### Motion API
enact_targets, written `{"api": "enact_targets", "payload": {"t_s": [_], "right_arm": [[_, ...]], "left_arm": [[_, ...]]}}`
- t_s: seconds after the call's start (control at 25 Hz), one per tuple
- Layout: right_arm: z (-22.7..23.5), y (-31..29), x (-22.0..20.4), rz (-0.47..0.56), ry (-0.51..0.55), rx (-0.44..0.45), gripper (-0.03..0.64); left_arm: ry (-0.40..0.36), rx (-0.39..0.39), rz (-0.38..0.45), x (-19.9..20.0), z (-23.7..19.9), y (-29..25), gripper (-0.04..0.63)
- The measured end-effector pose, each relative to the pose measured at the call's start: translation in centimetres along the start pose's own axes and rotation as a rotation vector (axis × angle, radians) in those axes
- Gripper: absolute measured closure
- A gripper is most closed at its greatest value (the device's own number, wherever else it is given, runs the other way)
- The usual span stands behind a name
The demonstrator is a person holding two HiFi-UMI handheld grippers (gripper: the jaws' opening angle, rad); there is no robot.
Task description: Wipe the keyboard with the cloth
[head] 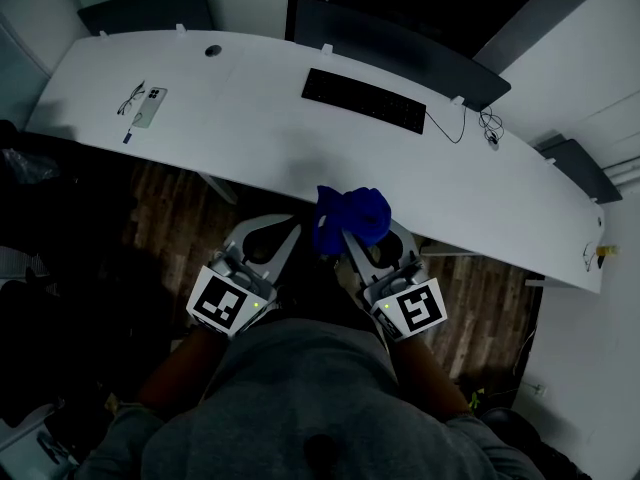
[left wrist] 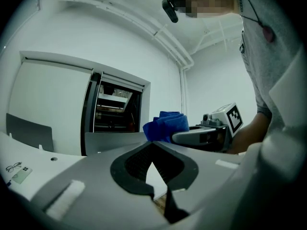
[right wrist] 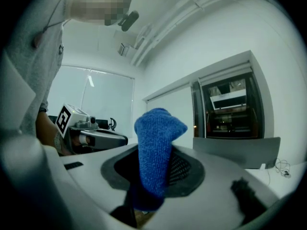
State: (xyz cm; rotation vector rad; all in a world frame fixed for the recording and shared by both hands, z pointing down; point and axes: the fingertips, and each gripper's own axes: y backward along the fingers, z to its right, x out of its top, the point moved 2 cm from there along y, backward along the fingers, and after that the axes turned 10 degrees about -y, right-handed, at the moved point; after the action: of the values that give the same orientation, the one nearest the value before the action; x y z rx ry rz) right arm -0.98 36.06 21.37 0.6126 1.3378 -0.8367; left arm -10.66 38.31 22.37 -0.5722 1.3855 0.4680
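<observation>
Blue cloth (right hand-held gripper) near desk edge.

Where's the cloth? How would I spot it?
Start at the long curved white desk. At its near edge, just ahead of the person, the cloth is the bright blue crumpled wad pinched in the right tongs. The left tongs beside it hold nothing.
</observation>
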Motion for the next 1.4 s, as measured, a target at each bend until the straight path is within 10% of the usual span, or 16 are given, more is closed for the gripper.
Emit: {"api": "enact_targets", "payload": {"t_s": [1.4], "right_arm": [[18.6,-8.7,2.3,0.023,-0.015,0.084,0.491]], "left_arm": [[-0.031,0.062,-0.075,0.8,-8.5,-19.0,0.588]]}}
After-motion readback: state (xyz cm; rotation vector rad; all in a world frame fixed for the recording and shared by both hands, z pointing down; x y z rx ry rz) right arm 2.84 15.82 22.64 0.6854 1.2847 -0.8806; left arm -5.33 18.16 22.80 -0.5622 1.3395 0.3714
